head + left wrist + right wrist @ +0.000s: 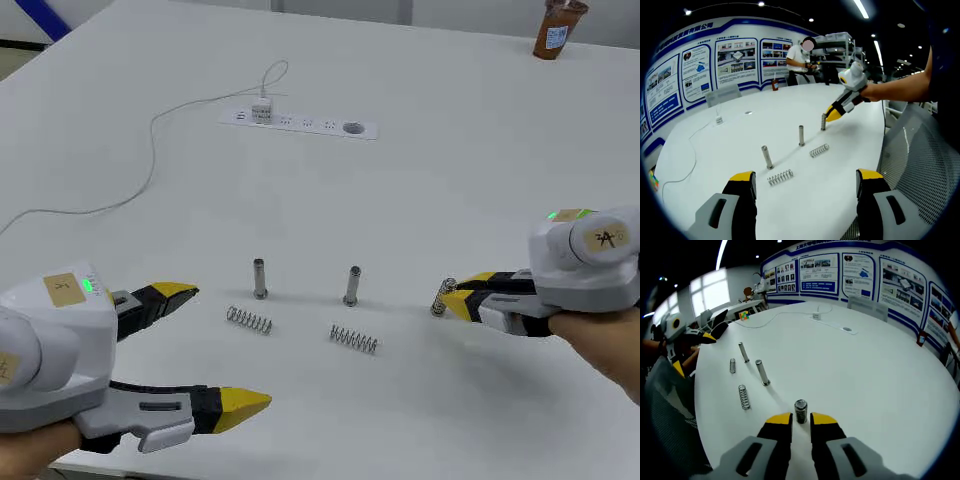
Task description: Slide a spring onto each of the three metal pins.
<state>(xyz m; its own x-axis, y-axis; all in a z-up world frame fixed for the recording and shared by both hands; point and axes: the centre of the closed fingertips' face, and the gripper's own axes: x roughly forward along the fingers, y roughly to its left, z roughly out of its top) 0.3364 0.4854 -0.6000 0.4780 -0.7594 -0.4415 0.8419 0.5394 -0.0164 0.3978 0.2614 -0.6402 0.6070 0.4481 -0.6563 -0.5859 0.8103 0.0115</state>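
Two bare metal pins stand upright mid-table. In front of each lies a loose spring. A third pin to the right wears a spring. My right gripper is at that pin, its yellow tips closed narrowly around the spring. My left gripper hovers open at the lower left, short of the nearest spring and pin, with nothing between its jaws.
A white power strip with a plugged charger and a trailing cable lies at the back. A brown cup stands far right. The table's near edge runs just below my left gripper. A person stands beyond the table.
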